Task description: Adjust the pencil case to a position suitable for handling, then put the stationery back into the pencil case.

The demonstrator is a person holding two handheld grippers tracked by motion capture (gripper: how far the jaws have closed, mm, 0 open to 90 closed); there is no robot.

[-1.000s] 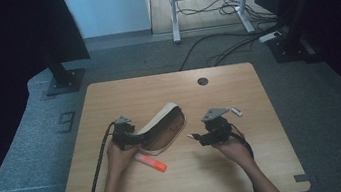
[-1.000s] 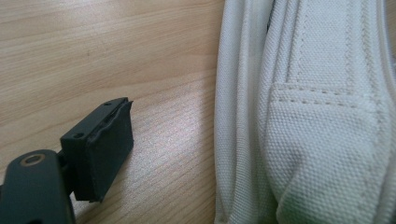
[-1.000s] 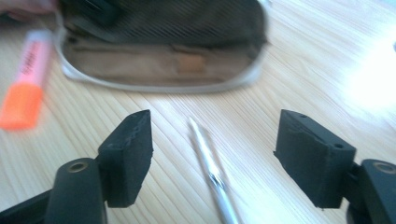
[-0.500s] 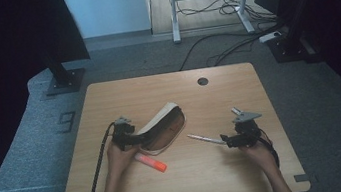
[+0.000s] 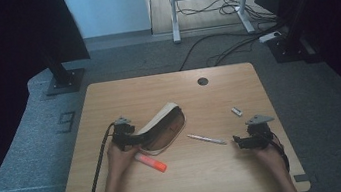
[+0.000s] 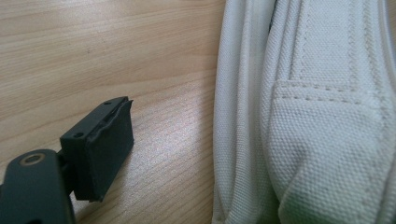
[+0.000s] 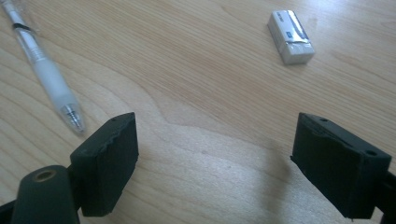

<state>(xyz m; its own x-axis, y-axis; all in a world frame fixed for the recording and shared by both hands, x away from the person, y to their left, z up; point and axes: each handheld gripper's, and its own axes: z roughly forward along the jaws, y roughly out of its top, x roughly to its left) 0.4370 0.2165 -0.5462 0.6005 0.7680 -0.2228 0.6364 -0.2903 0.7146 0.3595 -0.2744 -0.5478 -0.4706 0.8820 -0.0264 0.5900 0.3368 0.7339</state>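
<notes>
left claw [image 5: 128,133] clamped on the edge of the cream canvas pencil pouch [image 5: 165,125] at mid-bench. right claw [image 5: 242,141] apart, just opened, nothing between; clear white pen [image 5: 207,139] lies just beside it on the wooden bench [image 5: 108,99].

Both forearms are bare, with no sleeves. Each hand carries a black gripper: the left gripper [image 5: 124,134] and the right gripper [image 5: 251,140] each wear a grey three-cornered plate on top. A thick black cable [image 5: 97,173] trails from the left one. Up close, the jaws are blocky black pads with small screw holes and a brass-coloured rivet at the base.
</notes>
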